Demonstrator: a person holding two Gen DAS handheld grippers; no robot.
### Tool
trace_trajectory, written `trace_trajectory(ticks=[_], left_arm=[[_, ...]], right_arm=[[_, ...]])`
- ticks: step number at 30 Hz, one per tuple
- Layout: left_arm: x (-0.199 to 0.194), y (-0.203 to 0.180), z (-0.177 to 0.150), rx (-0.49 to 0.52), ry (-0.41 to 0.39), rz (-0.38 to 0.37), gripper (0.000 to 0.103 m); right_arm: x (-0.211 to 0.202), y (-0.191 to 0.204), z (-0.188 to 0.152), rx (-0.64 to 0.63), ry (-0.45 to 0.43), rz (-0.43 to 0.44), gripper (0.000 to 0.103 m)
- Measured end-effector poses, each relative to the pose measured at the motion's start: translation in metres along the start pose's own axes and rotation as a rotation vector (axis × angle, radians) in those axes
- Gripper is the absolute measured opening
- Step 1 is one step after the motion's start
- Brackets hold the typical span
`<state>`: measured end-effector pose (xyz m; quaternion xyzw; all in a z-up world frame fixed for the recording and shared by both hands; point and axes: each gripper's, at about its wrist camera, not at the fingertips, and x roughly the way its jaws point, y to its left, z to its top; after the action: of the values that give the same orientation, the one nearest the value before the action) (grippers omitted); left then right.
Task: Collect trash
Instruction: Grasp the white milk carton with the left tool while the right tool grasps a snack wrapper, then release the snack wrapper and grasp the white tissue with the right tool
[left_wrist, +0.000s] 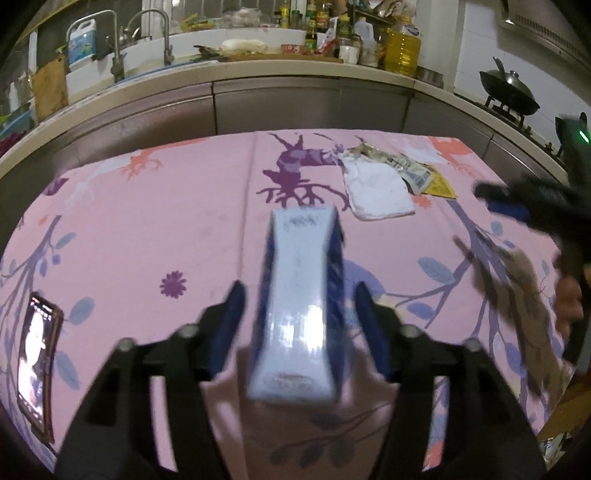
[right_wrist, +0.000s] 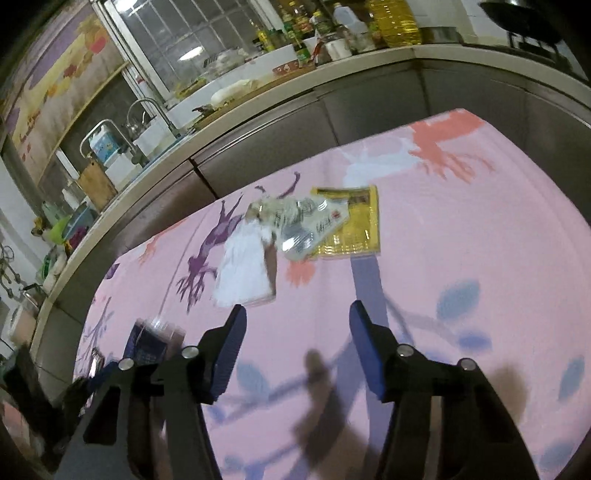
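Trash on this desk (left_wrist: 147, 221) is all light stuff. A pale blue carton (left_wrist: 295, 306) with dark blue sides sits between the fingers of the left tongs (left_wrist: 299, 314), which stand spread with a clear gap on either side, so nothing is pinched. Whether the carton rests on the pink cloth or hangs just above it, I cannot tell, since it is blurred. It looks like thin, empty card: stiff enough to hold by its two long sides, easy to crush, and glossy on top where the lamp glares, so a grip low on the flat sides seems safest.

Beyond the carton, toward the kitchen counter, lie a crumpled white paper (right_wrist: 243, 269), a clear printed wrapper (right_wrist: 306, 225) overlapping it, and a flat yellow packet (right_wrist: 354, 225) beneath the wrapper. These look limp and slippery; an edge or a raised crease is probably the place to nip.

The right tongs (right_wrist: 297, 350) are also spread, empty, pointing toward that pile.

Writing on the carton, wrapper and packet is too blurred to read.
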<state>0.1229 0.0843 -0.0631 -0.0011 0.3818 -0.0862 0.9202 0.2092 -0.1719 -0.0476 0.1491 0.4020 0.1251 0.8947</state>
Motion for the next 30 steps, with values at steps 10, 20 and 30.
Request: trace_trajectory(ticks=[10,20,30], left_arm=[[0.005,-0.003,0.013,0.01,-0.029,-0.012,0.078],[0.023,0.007,0.006,-0.011,0.013,-0.027,0.066],[0.031,0.007,0.002,-0.03,0.049,-0.043,0.052]], right_arm=[[0.104,0.029,0.068,-0.295,0.124,-0.124,0.063],[0.09,0.047,0.036,-0.466,0.106,-0.158,0.036],[0.049,0.021,0.008,-0.271,0.09,-0.222,0.036]])
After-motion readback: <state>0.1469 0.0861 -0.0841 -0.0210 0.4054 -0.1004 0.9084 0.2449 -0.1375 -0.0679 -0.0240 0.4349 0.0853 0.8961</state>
